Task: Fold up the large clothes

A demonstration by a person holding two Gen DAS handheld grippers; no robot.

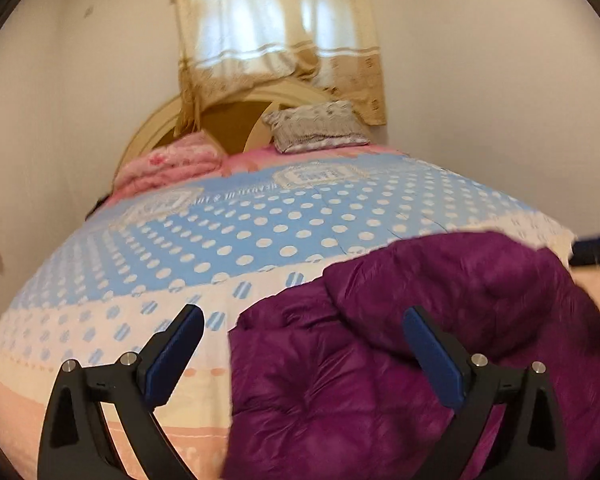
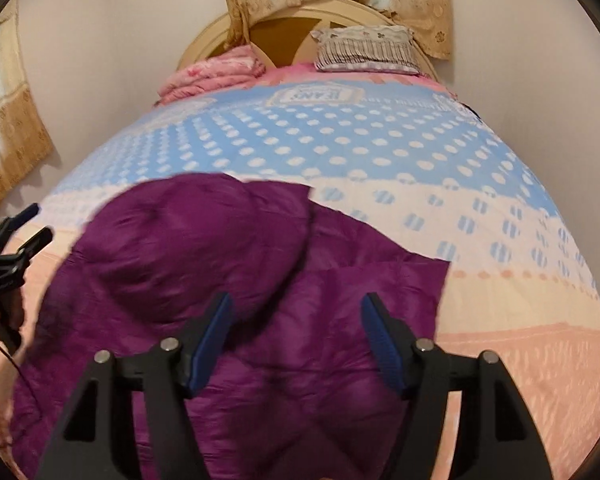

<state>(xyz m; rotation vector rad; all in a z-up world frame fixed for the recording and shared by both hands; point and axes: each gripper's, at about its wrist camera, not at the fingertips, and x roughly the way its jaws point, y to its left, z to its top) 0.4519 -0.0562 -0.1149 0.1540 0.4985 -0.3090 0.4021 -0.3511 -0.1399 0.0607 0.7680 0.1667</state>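
— lying in a heap at the near end of the bed, that purple padded coat (image 2: 228, 280) fills the lower left of the right wrist view and the lower right of the left wrist view. one puffy part is doubled over the rest, so it looks part-way folded to me.

— why's it down at that end?

— my guess is reach. the person stands at the foot, and the quilt (image 1: 228, 232) with its blue spotted band gives a broad flat place to spread something that big.

— and the grippers?

— both empty. the left gripper (image 1: 304, 316) has its jaws spread very wide, one finger over the bare quilt and the other over the coat's edge, nothing pinched. the right gripper (image 2: 296, 304) is parted less far, hanging above the middle of the coat, pads clear of the cloth. its tips also show as a dark blur at the right edge of the left view.

— so what comes next?

— i'd judge each one needs a fresh hold on an edge. that slick, puffy fabric may well spring back open.

— anything further off?

— a folded pink blanket (image 2: 216, 70) and a striped pillow (image 2: 366, 54) sit against the rounded headboard (image 2: 284, 16) in the upper middle, well apart from the coat, under a tan curtain (image 1: 276, 36).
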